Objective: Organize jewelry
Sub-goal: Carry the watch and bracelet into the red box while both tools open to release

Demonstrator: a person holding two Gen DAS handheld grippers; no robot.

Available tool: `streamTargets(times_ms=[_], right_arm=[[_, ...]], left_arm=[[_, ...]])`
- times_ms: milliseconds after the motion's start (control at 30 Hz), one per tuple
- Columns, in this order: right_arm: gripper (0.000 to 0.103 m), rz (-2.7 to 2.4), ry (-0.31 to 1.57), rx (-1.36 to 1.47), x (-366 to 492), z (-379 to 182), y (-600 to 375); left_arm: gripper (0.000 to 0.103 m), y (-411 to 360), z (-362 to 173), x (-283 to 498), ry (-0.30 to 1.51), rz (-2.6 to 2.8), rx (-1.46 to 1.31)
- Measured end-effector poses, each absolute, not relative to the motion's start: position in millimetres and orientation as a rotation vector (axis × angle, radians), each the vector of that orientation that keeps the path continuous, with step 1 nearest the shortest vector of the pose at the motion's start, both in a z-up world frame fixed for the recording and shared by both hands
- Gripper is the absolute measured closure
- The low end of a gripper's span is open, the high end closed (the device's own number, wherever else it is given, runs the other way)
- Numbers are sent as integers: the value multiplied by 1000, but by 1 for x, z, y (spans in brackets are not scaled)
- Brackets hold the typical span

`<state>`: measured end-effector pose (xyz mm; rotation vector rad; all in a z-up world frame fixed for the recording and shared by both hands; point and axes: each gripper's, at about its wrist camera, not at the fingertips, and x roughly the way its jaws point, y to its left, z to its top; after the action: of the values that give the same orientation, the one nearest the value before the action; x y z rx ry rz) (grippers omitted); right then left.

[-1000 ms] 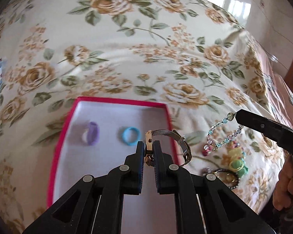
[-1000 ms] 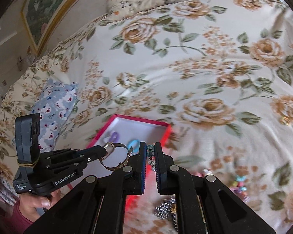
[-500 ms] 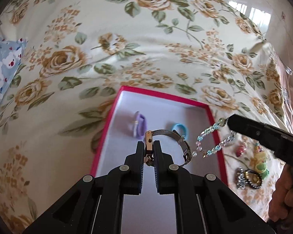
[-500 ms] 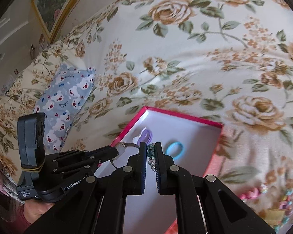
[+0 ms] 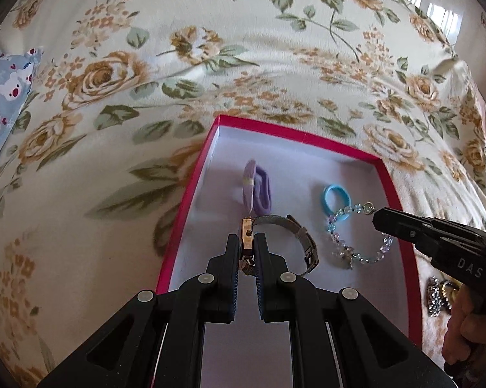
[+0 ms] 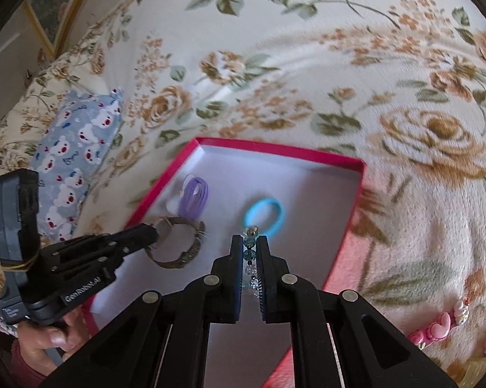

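Watch (image 5: 277, 239) clamped in left hand-held gripper (image 5: 247, 252), bead bracelet (image 5: 359, 236) pinched in right hand-held gripper (image 6: 250, 252), both above red box (image 5: 307, 135)

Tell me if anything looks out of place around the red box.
Some pieces still lie loose on the floral bedspread outside the red box: a rhinestone piece and pink charms. The watch and beaded bracelet hang above the box.

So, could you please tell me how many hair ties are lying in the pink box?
2: a purple hair tie near the box's far left side, and a blue hair tie to its right, partly behind the bead bracelet. None seem hidden.
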<state>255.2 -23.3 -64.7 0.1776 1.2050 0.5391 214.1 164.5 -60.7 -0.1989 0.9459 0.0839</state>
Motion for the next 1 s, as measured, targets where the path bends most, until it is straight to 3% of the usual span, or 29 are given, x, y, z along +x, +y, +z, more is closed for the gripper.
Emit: streamTargets(times_ms=[633,767,867,967,1000], right_arm=[[94,530,1261,135,258,-77,-18],[89,530,1256,142,257,-76,-18],[75,525,1244,156,257,-72,-20],[72,527,1233,178,256,-64,-25],[72,528,1230,183,256,-62,-26]], left_arm=[[94,156,-70,224,993,90,-152],[90,157,-71,226,1003,94,-154],[81,156,-69,225,999,103,-146],[70,154,-61,221,985,112,-143],[58,153,-59,218,980,118,-145]])
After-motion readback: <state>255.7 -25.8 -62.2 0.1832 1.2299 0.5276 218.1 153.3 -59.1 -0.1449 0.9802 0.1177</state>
